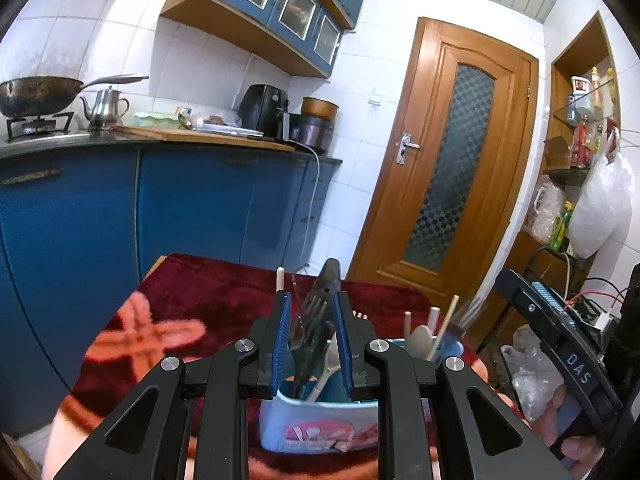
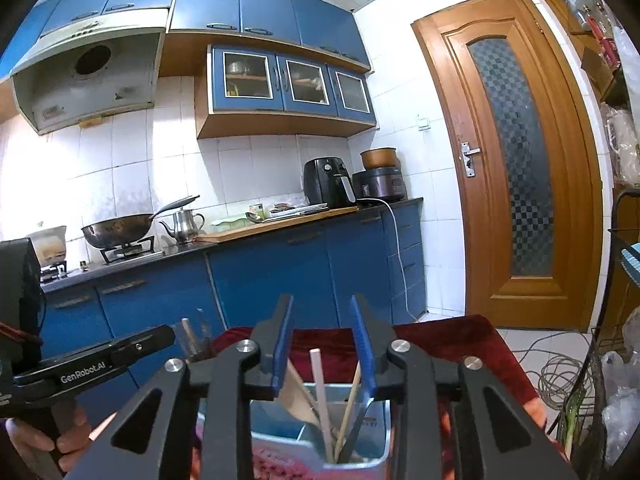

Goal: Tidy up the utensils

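From the left wrist, the left gripper (image 1: 310,312) is seen held over a light blue utensil holder (image 1: 320,420) that stands on the dark red cloth (image 1: 208,296) of the table. Its blue pads are parted, and a dark slotted spatula (image 1: 316,312) stands up between them; no pad can be seen pressing on it, though the gap on each side is narrow. A pale spoon handle (image 1: 326,372) is propped in the same compartment. Further right, a second compartment is filled with chopsticks (image 1: 444,328) and a spoon (partly hidden behind the gripper's right finger). At the right edge the right gripper (image 1: 560,320) is caught side-on, gripped by a hand (image 1: 568,432). Behind it all, blue cabinets (image 1: 192,208) are ranged below a counter with a wok (image 1: 36,94), a kettle (image 1: 105,108) and a black air fryer (image 1: 262,110); a wooden door (image 1: 448,160) is shut beyond.

From the right wrist, that gripper's pads are spread apart above the holder, with nothing clamped. Below and between them a white chopstick (image 2: 320,384), a wooden one (image 2: 351,404) and a wooden spoon (image 2: 298,388) are seen leaning in the compartment. The left gripper is glimpsed at the left edge. A coil of cable (image 2: 560,380) is sprawled on the floor to the right.
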The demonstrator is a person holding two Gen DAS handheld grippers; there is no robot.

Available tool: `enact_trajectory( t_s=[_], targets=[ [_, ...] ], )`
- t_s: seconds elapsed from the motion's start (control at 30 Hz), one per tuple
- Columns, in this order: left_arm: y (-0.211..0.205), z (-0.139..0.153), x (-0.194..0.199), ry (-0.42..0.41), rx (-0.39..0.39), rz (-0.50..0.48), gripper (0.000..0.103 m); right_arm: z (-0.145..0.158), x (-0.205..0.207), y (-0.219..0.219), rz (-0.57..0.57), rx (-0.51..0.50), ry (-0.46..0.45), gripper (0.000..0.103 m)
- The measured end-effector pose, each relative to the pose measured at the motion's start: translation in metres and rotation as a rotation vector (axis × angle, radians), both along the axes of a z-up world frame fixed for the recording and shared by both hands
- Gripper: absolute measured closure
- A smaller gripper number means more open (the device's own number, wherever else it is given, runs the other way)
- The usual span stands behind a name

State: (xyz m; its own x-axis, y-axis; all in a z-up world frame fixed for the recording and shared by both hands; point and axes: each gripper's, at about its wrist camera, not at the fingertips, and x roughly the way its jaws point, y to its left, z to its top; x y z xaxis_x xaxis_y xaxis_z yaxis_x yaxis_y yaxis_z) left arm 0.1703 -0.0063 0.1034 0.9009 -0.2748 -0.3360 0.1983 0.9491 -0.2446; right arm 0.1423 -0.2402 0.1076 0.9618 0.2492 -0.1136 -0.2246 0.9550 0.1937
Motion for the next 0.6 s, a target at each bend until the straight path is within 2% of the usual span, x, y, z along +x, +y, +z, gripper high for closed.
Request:
enact_trajectory(
  t_s=[0.17, 0.37, 0.5, 0.6],
  targets=[
    [0.001, 0.013, -0.026, -0.001, 0.033, 0.015, 0.081, 0.01, -0.032, 0.004, 0.006, 0.013, 0.012, 0.066],
    [0.001, 0.025, -0.063, -0.018, 0.086, 0.033, 0.076, 0.017, -0.076, 0.012, 0.003, -0.004, 0.036, 0.061],
    [0.006, 0.031, -0.093, -0.044, 0.094, 0.041, 0.069, 0.017, -0.101, 0.013, 0.005, -0.004, 0.036, 0.058],
    [0.008, 0.03, -0.112, -0.059, 0.107, 0.061, 0.069, 0.014, -0.116, 0.013, -0.004, 0.003, 0.029, 0.058]
  ],
)
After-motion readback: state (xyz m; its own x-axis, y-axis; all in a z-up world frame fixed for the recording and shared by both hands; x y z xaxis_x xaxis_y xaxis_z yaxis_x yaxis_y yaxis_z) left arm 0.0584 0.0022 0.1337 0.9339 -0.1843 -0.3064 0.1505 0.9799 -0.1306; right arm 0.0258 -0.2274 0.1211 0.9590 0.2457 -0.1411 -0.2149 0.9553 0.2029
